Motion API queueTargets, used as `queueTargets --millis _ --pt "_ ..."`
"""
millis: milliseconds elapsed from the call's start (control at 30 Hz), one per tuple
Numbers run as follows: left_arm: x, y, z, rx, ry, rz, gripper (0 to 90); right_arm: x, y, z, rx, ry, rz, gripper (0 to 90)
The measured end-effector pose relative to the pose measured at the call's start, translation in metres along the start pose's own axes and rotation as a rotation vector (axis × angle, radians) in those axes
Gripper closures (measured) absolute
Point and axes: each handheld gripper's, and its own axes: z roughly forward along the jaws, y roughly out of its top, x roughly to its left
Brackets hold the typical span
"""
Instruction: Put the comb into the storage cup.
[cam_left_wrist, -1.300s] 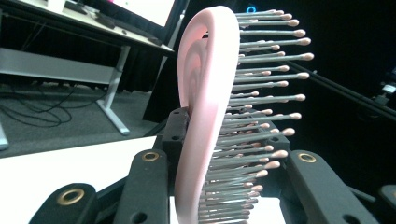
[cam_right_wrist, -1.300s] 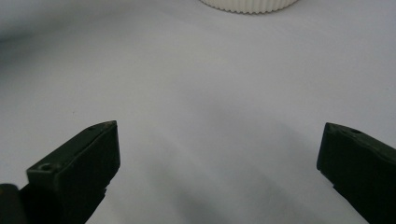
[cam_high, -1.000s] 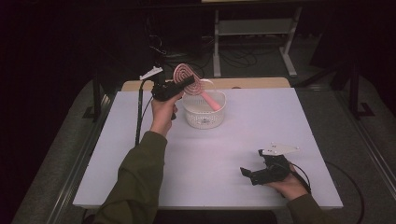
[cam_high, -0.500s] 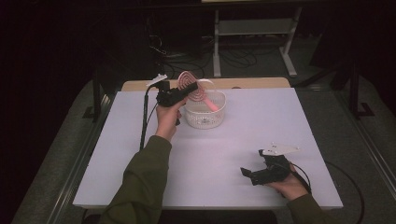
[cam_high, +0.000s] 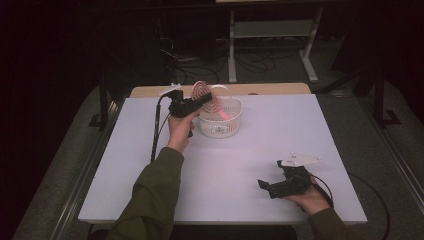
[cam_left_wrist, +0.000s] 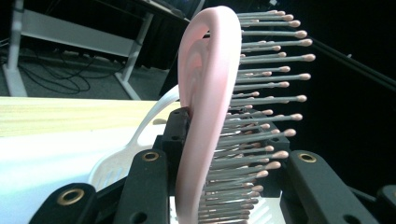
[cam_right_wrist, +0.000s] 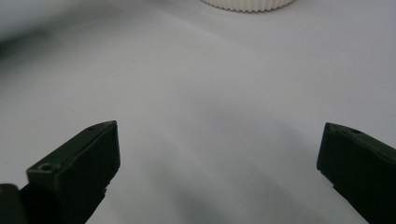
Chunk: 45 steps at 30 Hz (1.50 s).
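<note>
The left tongs (cam_high: 200, 101) pinch a pink hairbrush (cam_high: 202, 93) at the rim of a white basket (cam_high: 220, 126) on the tabletop (cam_high: 240, 165); the brush is seemingly not yet set inside. The right tongs (cam_high: 267, 187) rest spread, well apart.

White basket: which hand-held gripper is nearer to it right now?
Left. The left hand-held gripper holds a pink hairbrush at the white basket, by its rim. The right hand-held gripper rests open on the table's near right, well apart from it.
</note>
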Motion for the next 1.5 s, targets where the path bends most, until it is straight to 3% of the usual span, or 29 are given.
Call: queueTargets --millis 133,400,1500 --pt "0.004 -0.002 -0.001 0.001 -0.007 -0.018 63.8 0.000 0.000 0.000 0.001 0.000 0.000 0.0" --pt "0.007 -0.001 -0.002 0.014 -0.002 -0.010 63.1 0.000 0.000 0.000 0.002 -0.001 -0.001 0.0" --pt "0.009 0.002 -0.008 0.087 0.120 0.207 52.1 0.001 0.000 0.001 0.007 0.000 -0.008 0.0"
